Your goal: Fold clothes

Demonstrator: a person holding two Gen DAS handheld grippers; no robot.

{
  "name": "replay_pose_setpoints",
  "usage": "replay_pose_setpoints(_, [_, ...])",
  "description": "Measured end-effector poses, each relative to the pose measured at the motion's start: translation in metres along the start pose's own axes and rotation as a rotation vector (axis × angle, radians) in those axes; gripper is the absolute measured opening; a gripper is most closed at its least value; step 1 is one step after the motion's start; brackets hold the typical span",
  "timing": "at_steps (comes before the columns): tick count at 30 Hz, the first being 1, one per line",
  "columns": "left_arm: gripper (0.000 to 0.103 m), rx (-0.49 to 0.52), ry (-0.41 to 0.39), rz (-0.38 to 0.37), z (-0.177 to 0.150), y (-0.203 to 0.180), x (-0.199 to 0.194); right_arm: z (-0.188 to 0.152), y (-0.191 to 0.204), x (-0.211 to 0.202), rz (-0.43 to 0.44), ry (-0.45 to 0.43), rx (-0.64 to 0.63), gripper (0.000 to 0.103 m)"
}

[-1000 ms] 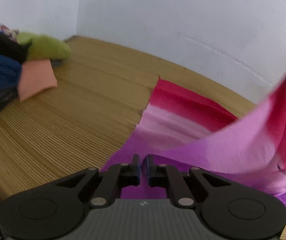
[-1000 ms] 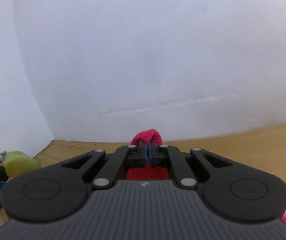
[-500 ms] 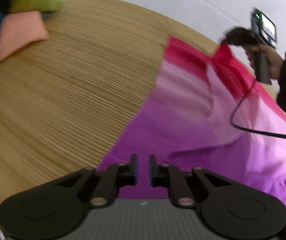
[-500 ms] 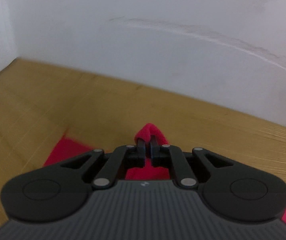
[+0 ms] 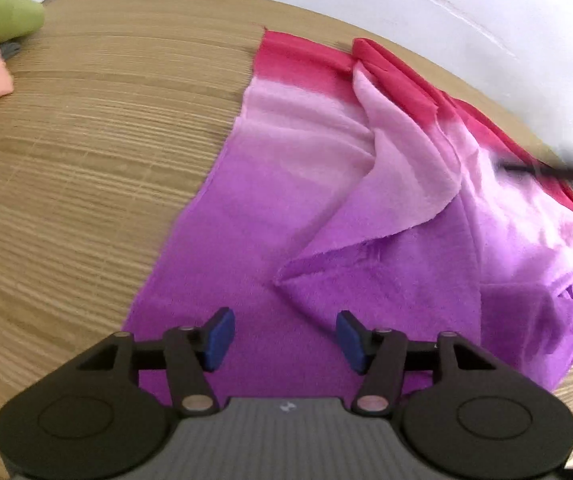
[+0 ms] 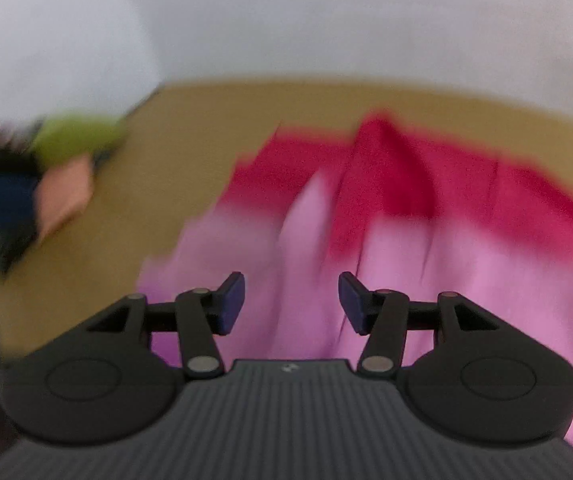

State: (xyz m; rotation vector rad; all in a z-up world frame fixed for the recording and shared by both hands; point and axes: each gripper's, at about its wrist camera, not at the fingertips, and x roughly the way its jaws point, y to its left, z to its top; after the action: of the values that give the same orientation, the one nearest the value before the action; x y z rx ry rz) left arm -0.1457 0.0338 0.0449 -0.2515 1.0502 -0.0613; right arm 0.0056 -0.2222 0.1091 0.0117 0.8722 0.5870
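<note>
Left wrist view: left hand-held gripper (image 5: pixel 282 338) jaws opening, nothing between them, over pink-purple cloth (image 5: pixel 286 216) spread rumpled on wooden surface (image 5: pixel 86 152). Right hand-held gripper (image 6: pixel 291 300) likewise opening, empty. Likely between folds; next needs regrasping an edge. White wall behind; clothes pile (image 6: pixel 26 176) far left.

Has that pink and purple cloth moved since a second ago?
Yes. The cloth, then hanging from both grippers, now lies spread and rumpled on the wooden table.
</note>
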Motion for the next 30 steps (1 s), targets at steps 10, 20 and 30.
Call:
replay_pose_setpoints(10, [0.061,-0.008,0.010,0.066,-0.044,-0.021,-0.013,-0.094,0.046,0.000,0.117,0.048,0.074,0.054])
replay_pose_setpoints(20, [0.061,0.063,-0.030,0.020,-0.057,0.000,-0.022,-0.120,0.107,0.023,0.043,0.095,-0.101,0.054])
replay_pose_setpoints(30, [0.061,0.050,-0.037,-0.017,-0.047,0.030,-0.027,-0.110,0.160,0.011,-0.190,0.125,-0.431,0.006])
